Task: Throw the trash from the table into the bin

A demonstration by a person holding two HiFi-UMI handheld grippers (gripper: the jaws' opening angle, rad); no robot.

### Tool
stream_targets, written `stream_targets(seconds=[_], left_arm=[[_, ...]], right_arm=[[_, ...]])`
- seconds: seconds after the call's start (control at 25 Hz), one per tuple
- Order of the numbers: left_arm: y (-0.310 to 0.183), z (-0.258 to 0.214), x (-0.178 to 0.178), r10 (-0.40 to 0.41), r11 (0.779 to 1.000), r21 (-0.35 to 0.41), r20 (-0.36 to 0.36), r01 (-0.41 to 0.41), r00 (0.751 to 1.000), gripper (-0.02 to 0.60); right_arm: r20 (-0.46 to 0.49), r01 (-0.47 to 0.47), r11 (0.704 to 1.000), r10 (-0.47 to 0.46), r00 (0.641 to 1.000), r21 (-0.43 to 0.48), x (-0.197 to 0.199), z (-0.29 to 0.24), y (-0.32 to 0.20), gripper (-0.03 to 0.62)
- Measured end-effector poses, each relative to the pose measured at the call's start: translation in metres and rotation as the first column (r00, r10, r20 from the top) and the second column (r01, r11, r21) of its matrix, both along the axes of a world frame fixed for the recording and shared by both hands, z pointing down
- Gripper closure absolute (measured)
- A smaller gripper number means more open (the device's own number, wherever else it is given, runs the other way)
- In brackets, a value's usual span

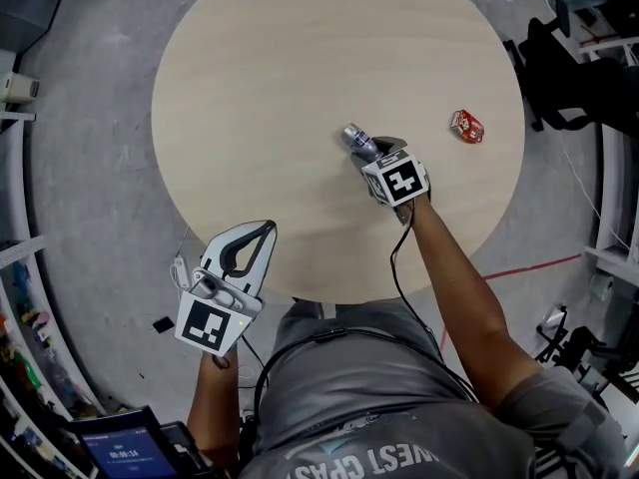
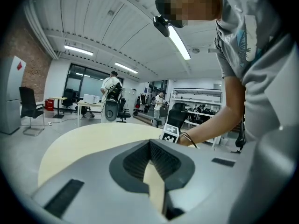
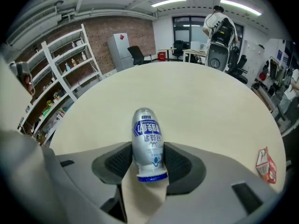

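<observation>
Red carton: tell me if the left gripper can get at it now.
Probably not directly. The left gripper is at the near edge of the table; the red carton lies across it, past the right gripper and forearm, which stand between.

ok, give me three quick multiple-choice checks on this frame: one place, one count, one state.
1. Where is the red carton?
A. on the floor
B. on the table, right of the bottle in the head view
C. at the table's left edge

2. How many trash items lie on the table?
A. one
B. two
C. four

3. What is between the left gripper's fingers?
A. the bottle
B. the carton
C. nothing

Key:
1 B: the carton lies near the table's right edge, beyond the bottle.
2 B: only the bottle and the carton show on it.
3 C: the left gripper view shows only bare table past its fingers.
</observation>
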State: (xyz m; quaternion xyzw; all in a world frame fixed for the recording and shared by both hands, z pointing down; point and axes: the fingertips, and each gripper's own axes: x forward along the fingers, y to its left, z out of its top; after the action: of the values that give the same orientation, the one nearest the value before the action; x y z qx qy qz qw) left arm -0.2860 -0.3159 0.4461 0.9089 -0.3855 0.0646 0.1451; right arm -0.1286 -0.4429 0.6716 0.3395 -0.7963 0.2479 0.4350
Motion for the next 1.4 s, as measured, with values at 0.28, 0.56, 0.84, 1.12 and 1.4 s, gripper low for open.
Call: stream_targets(seconds=[0.28,0.56,0.84,1.12,1.4], left_arm=[[0.002,0.003,-0.007,-0.006,1.000,0.024,0.009,0.006,1.000,0.538],[0.023,-0.030,-0.010,0.008,0.996,0.086,0.013,-0.009,1.000,0.538],[0.059,-0.077,-0.023,0.024,0.984,0.178,0.014,-0.026,1.000,0.538],[0.096,-0.113,-0.035,0.026,0.966,0.258,0.003,-0.025,1.000,0.538],[0.139,-0.157,-0.035,0.034,0.935,0.354,-0.015,-0.026,0.999,0.538]], right_arm=[[0.050,0.029,0.997,-0.033,0.998,0.075,-0.008,-0.022,-0.001,0.387],[0.091,0.055,0.984,-0.071,0.993,0.169,-0.021,-0.092,0.025,0.387],[0.122,0.081,0.958,-0.119,0.985,0.276,-0.043,-0.177,0.070,0.387],[0.137,0.088,0.921,-0.150,0.979,0.379,-0.055,-0.250,0.121,0.387],[0.142,0.112,0.880,-0.198,0.970,0.462,-0.062,-0.314,0.186,0.387]])
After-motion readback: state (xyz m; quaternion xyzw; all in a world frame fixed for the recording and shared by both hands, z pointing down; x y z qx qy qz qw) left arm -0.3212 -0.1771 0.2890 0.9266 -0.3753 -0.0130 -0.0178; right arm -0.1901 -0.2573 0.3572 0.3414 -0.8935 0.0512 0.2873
